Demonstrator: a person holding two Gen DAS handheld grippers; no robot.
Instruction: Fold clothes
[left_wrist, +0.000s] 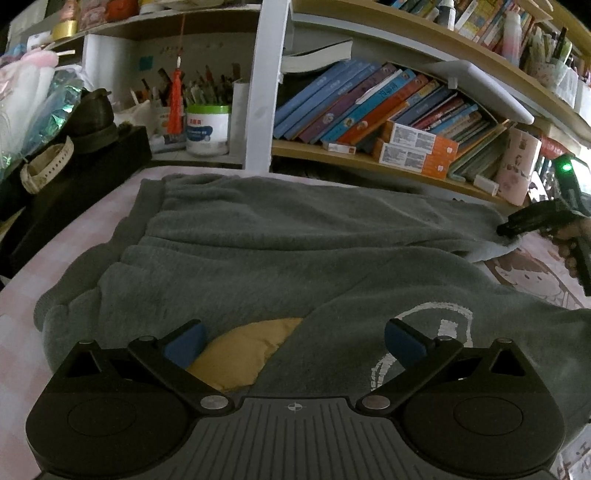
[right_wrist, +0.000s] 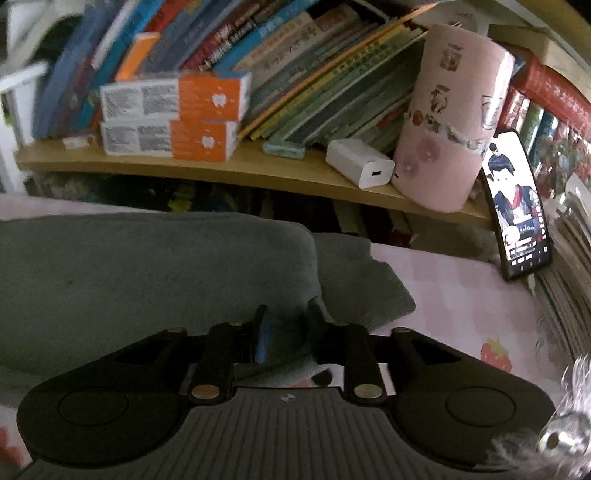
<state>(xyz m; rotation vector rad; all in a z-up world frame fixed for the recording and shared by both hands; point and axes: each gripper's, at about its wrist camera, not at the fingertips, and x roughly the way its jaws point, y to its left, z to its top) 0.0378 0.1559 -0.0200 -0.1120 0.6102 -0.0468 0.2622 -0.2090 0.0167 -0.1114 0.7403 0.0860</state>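
A grey fleece sweatshirt (left_wrist: 277, 251) lies spread on a pink checked cloth (left_wrist: 44, 280). It has a white print (left_wrist: 443, 317) and a yellow lining patch (left_wrist: 240, 350) near the front. My left gripper (left_wrist: 293, 332) hovers open just above that front part, its blue pads (left_wrist: 184, 345) wide apart with nothing gripped. At the far right my right gripper (left_wrist: 511, 229), held by a hand, sits at the sleeve end. In the right wrist view the right gripper (right_wrist: 288, 325) has its fingers close together with grey sleeve cloth (right_wrist: 362, 291) bunched between them.
Behind the cloth is a wooden shelf (right_wrist: 258, 170) with books, orange boxes (right_wrist: 173, 122), a white charger (right_wrist: 360, 162) and a pink cylinder (right_wrist: 450, 118). A lit phone (right_wrist: 517, 206) leans at the right. A black box (left_wrist: 74, 184) and a jar (left_wrist: 207, 129) stand at the left.
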